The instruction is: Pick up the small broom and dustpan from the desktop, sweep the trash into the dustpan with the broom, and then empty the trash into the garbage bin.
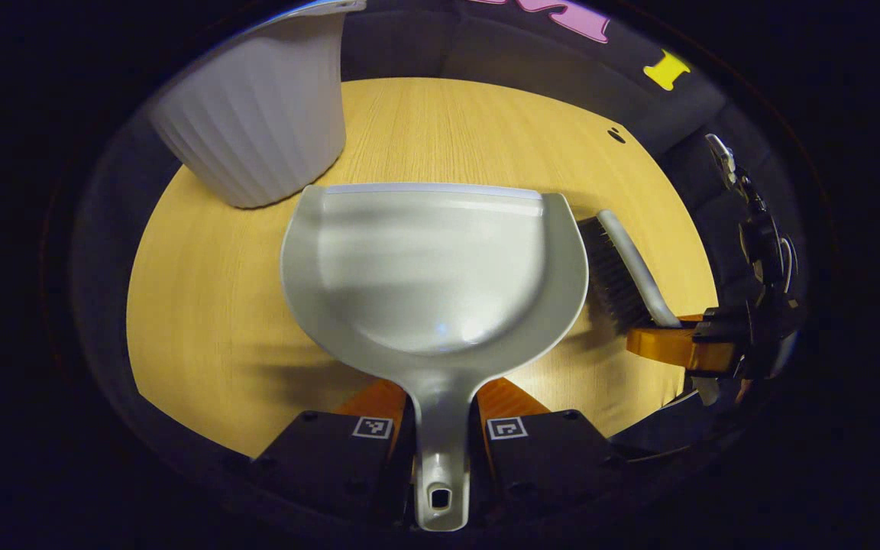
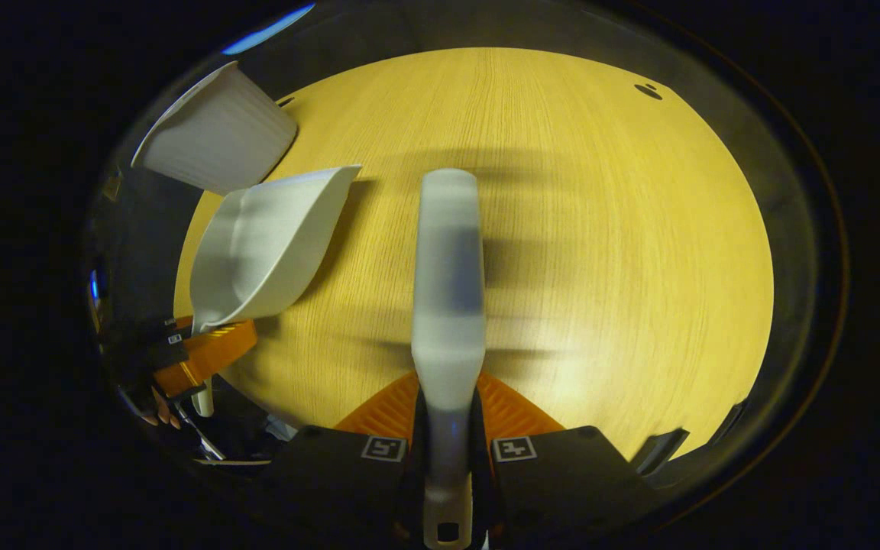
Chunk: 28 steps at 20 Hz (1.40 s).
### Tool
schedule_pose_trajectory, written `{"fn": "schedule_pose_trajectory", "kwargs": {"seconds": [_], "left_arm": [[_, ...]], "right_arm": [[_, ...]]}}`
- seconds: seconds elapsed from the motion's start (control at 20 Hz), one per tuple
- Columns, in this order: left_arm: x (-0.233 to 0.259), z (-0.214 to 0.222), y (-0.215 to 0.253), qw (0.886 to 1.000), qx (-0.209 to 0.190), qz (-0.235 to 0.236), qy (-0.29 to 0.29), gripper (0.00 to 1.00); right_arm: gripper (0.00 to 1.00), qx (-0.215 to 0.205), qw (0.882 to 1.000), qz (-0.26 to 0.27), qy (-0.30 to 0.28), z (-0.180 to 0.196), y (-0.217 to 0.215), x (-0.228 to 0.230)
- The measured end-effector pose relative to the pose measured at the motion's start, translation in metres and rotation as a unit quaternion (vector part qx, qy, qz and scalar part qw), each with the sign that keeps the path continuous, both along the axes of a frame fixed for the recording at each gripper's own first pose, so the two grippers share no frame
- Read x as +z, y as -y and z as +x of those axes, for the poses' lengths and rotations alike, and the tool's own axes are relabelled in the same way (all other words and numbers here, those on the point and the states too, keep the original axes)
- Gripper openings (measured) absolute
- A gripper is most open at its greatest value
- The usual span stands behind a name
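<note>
My left gripper (image 1: pixel 440 409) is shut on the handle of the grey dustpan (image 1: pixel 432 267), whose pan is held out over the wooden desktop (image 1: pixel 211 305) and looks bare inside. In the right gripper view the same dustpan (image 2: pixel 264 244) hangs tilted at the left, with the left gripper (image 2: pixel 207 347) below it. My right gripper (image 2: pixel 448 416) is shut on the handle of the small grey broom (image 2: pixel 448 283), which points straight ahead over the desktop (image 2: pixel 623 267). From the left gripper view the broom (image 1: pixel 627 271) shows dark bristles beside the dustpan's right edge, held by the right gripper (image 1: pixel 677 344).
A white ribbed garbage bin (image 1: pixel 260 114) stands on the desktop just beyond the dustpan's left corner, and appears at the upper left in the right gripper view as the bin (image 2: pixel 215 137). A small dark mark (image 2: pixel 648 90) lies near the far table edge.
</note>
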State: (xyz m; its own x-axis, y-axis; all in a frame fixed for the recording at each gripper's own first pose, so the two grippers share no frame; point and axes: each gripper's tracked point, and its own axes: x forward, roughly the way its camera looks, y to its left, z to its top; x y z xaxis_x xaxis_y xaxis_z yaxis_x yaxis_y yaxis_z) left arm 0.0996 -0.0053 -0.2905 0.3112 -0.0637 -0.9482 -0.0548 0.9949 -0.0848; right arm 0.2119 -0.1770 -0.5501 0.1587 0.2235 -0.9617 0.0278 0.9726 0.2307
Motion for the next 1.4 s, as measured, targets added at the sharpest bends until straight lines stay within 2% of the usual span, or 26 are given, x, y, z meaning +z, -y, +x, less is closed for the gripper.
{"fn": "schedule_pose_trajectory", "kwargs": {"seconds": [0.1, 0.15, 0.2, 0.3, 0.35, 0.4, 0.5, 0.55, 0.6, 0.7, 0.75, 0.8, 0.85, 0.9, 1.0, 1.2, 1.3, 1.4], "left_arm": [[-0.002, -0.003, -0.001, 1.000, 0.005, 0.002, -0.015, 0.29], [-0.002, -0.004, -0.001, 1.000, 0.008, 0.005, -0.021, 0.29], [-0.001, -0.004, -0.001, 1.000, 0.011, 0.008, -0.028, 0.29], [0.001, -0.003, -0.002, 0.999, 0.008, 0.016, -0.031, 0.29], [0.001, -0.003, -0.002, 0.999, 0.004, 0.019, -0.032, 0.29], [0.000, -0.003, -0.003, 0.999, 0.003, 0.022, -0.035, 0.29], [-0.003, -0.007, -0.003, 0.999, 0.004, 0.025, -0.045, 0.30], [-0.002, -0.007, -0.002, 0.999, 0.005, 0.021, -0.048, 0.31], [-0.002, -0.007, 0.001, 0.999, 0.006, 0.010, -0.047, 0.31], [0.001, -0.005, 0.005, 0.999, -0.001, -0.005, -0.037, 0.33], [0.002, -0.007, 0.005, 0.999, -0.008, -0.002, -0.038, 0.47], [0.004, -0.007, 0.003, 0.999, -0.013, 0.008, -0.040, 0.56], [0.007, -0.007, 0.002, 0.999, -0.015, 0.012, -0.037, 0.83], [0.012, -0.009, 0.002, 0.999, -0.015, 0.017, -0.034, 0.87], [0.028, -0.016, 0.008, 0.999, -0.024, 0.004, -0.022, 0.86], [0.080, -0.027, 0.021, 0.998, -0.041, -0.037, 0.033, 0.86], [0.116, -0.023, 0.017, 0.994, -0.050, -0.015, 0.092, 0.86], [0.168, -0.016, 0.015, 0.983, -0.049, 0.007, 0.179, 0.86]], "right_arm": [[0.28, 0.001, 1.000, -0.020, 0.003, 0.012, -0.001, 0.001], [0.19, 0.010, 1.000, -0.023, -0.001, 0.012, -0.003, 0.001], [0.28, 0.017, 1.000, -0.024, -0.006, 0.011, -0.002, 0.007], [0.28, 0.019, 0.999, -0.025, -0.013, 0.012, -0.003, 0.004], [0.36, 0.015, 0.999, -0.025, -0.019, 0.011, -0.004, 0.004], [0.28, 0.011, 0.999, -0.021, -0.024, 0.013, -0.006, 0.004], [0.21, 0.004, 1.000, -0.013, -0.024, 0.019, -0.008, 0.008], [0.41, 0.002, 1.000, -0.013, -0.021, 0.024, -0.006, 0.013], [0.31, 0.002, 1.000, -0.012, -0.016, 0.024, -0.004, 0.017], [0.38, 0.003, 1.000, -0.011, -0.010, 0.023, -0.004, 0.024], [0.44, -0.001, 1.000, -0.007, -0.007, 0.025, -0.004, 0.028], [0.63, -0.007, 1.000, -0.005, 0.000, 0.025, -0.005, 0.032], [0.69, -0.012, 1.000, -0.002, 0.008, 0.026, -0.004, 0.039], [0.76, -0.016, 1.000, -0.001, 0.020, 0.027, -0.003, 0.048], [0.99, -0.016, 0.999, -0.003, 0.051, 0.027, 0.001, 0.067], [0.98, -0.030, 0.990, -0.020, 0.137, 0.029, 0.015, 0.121], [0.98, -0.045, 0.981, -0.031, 0.184, 0.029, 0.023, 0.148], [0.98, -0.069, 0.965, -0.047, 0.247, 0.032, 0.029, 0.185]]}}
